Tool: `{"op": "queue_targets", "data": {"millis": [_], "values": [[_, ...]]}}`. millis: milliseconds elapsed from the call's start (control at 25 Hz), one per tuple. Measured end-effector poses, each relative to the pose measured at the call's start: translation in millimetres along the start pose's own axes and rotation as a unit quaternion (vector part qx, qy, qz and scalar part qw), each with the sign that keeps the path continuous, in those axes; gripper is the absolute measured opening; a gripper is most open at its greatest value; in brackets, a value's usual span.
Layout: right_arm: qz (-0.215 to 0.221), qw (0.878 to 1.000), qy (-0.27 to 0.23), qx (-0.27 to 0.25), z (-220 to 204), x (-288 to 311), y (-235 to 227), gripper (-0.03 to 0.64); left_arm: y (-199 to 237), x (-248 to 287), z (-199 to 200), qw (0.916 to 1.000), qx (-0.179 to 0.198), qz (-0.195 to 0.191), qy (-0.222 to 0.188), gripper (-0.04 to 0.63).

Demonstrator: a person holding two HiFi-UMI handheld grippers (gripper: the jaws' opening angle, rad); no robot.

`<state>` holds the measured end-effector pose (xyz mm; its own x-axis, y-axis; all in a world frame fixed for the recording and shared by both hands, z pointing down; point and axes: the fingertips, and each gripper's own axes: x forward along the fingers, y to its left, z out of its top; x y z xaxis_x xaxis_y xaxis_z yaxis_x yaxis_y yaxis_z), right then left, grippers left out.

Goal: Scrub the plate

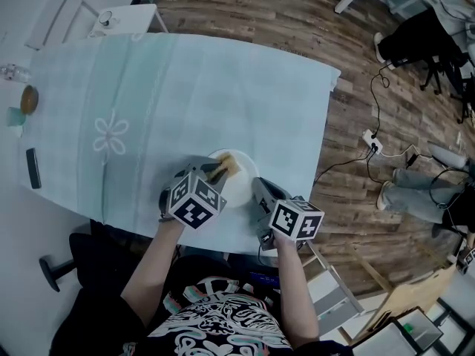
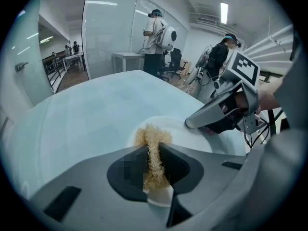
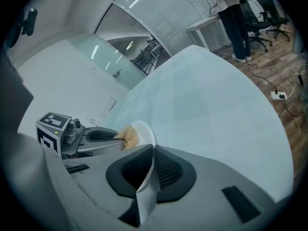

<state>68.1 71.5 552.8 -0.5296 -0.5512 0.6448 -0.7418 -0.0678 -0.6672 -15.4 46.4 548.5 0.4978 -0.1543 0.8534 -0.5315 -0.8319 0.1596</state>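
A white plate (image 1: 236,178) rests near the front edge of the pale green table (image 1: 148,102). My right gripper (image 3: 151,155) is shut on the plate (image 3: 144,134), pinching its rim edge-on between the pads. A tan fibrous scrubber (image 2: 153,148) is clamped in my left gripper (image 2: 153,150), its frayed tip pressed on the plate (image 2: 192,138). In the head view the left gripper (image 1: 217,170) holds the scrubber (image 1: 228,166) over the plate's far left part, and the right gripper (image 1: 258,191) sits at the plate's near right rim.
A dark remote-like object (image 1: 33,167), a small bowl (image 1: 28,99) and a glass (image 1: 10,71) lie at the table's left edge. Cables and a power strip (image 1: 371,141) cross the wooden floor at right, beside a seated person's legs (image 1: 415,191). People stand in the background (image 2: 155,37).
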Motion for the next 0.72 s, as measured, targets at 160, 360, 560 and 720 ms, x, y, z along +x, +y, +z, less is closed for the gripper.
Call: {"op": "queue_targets", "data": {"millis": [160,360,560,720], "values": [[-0.001,1.000,-0.001,0.000,1,0,0,0.031,2,1,2,1.0000,0.003,0.000,0.000,0.074],[0.002,1.000,0.001,0.002,2,-1,1,0.031,-6,4,7,0.9999,-0.010,0.004,-0.011,0.074],[-0.001,1.000,-0.002,-0.001,2,1,2,0.031,-35,18,20,0.9995,-0.001,-0.026,-0.019,0.074],[-0.002,1.000,-0.002,-0.001,2,0,1,0.030,-46,19,19,0.9994,0.008,-0.028,-0.018,0.072]]}}
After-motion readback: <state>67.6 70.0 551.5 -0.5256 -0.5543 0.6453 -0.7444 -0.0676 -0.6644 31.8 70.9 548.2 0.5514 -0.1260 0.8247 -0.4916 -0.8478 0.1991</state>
